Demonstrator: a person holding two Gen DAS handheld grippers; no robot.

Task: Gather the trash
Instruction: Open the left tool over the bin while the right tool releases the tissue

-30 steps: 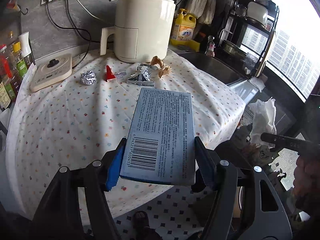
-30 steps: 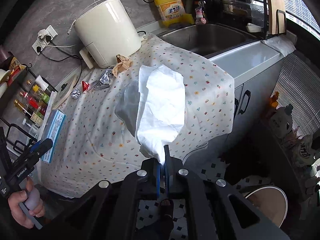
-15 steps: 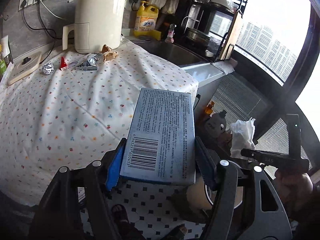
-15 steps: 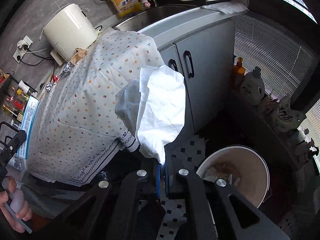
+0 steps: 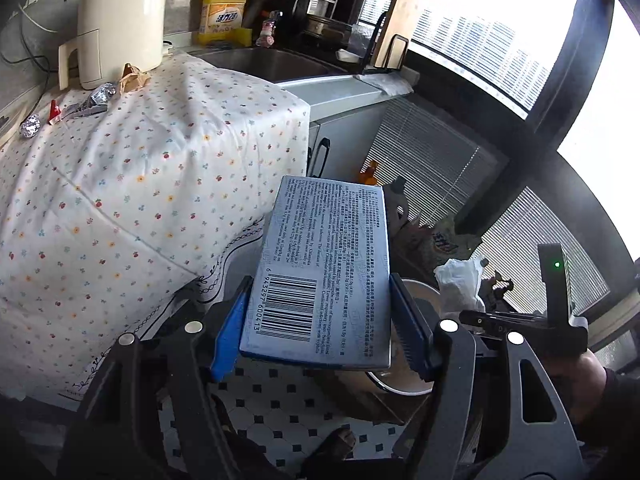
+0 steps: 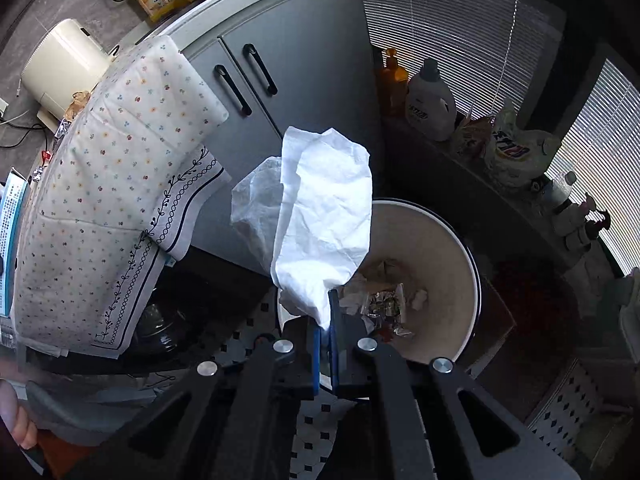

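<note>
The left tongs clamp a flat blue-grey cardboard box with a printed barcode, blue pads pressed against its long sides. The right tongs pinch a crumpled white tissue nearly shut. Just beyond and below them sits a round cream bin holding foil and paper scraps. Left of both tongs lies the bench under its floral cloth.

Black plastic left gripper and right gripper, blue-padded fingers, round silver screws behind; green light on right gripper's upright post.
</note>
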